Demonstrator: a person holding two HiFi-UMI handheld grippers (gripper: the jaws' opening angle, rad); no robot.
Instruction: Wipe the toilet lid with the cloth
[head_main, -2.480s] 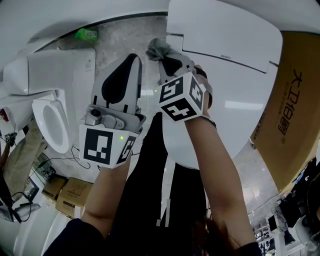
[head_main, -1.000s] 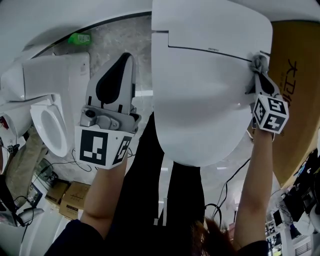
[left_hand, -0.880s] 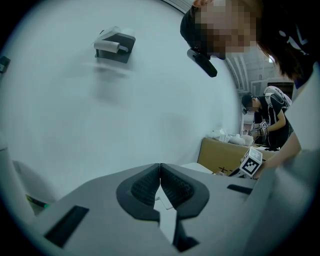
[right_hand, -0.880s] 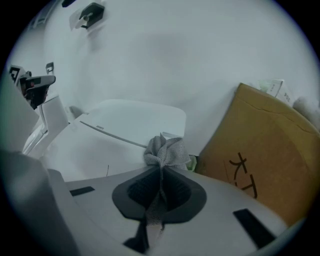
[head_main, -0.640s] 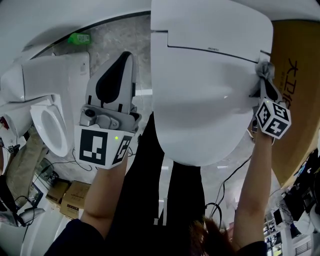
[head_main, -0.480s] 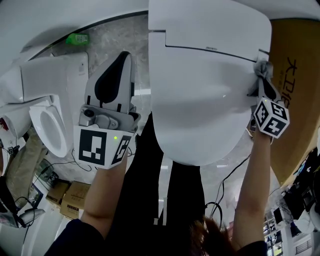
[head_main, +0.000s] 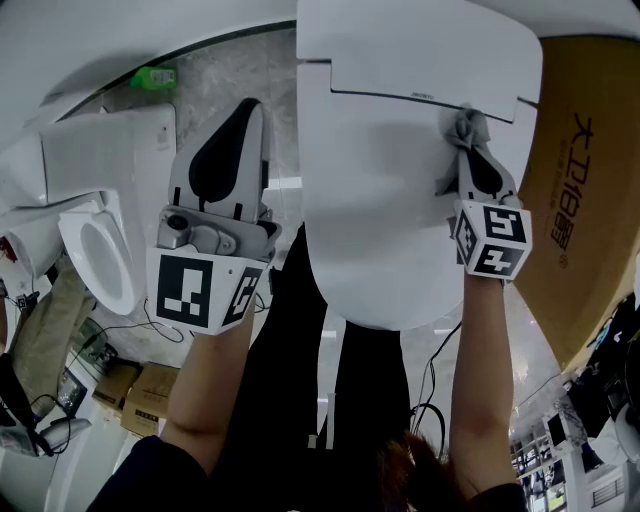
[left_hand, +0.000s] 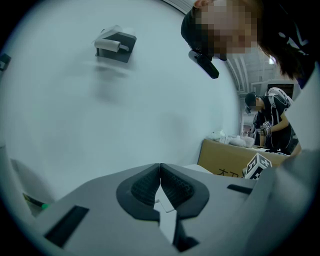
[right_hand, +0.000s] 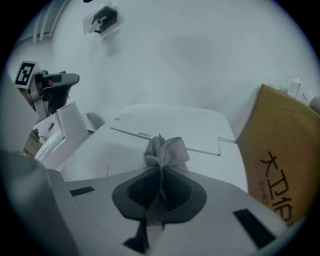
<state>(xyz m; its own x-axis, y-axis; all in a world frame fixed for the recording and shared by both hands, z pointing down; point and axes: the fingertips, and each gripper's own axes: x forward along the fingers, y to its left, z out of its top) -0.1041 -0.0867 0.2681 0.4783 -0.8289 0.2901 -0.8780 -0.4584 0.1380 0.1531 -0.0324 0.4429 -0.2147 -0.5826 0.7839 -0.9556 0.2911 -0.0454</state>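
Observation:
The white toilet lid (head_main: 390, 200) fills the middle of the head view, closed, with its hinge seam near the top. My right gripper (head_main: 468, 135) is shut on a bunched grey cloth (head_main: 466, 126), which presses on the lid just below the seam, right of centre. In the right gripper view the cloth (right_hand: 165, 151) sticks out past the closed jaws over the lid (right_hand: 125, 145). My left gripper (head_main: 247, 112) hangs to the left of the lid, off it, jaws shut on nothing, and its own view shows its tips (left_hand: 160, 167) against a bare white wall.
A brown cardboard box (head_main: 585, 190) stands tight against the lid's right side. Another white toilet (head_main: 95, 240) sits at the left, with a green object (head_main: 152, 76) on the floor behind it. Cables and small boxes (head_main: 140, 385) lie lower left. A person (left_hand: 272, 125) stands in the distance.
My right gripper has dragged the cloth leftward across the lid, from the right edge by the box to a spot right of centre. The left gripper has stayed put.

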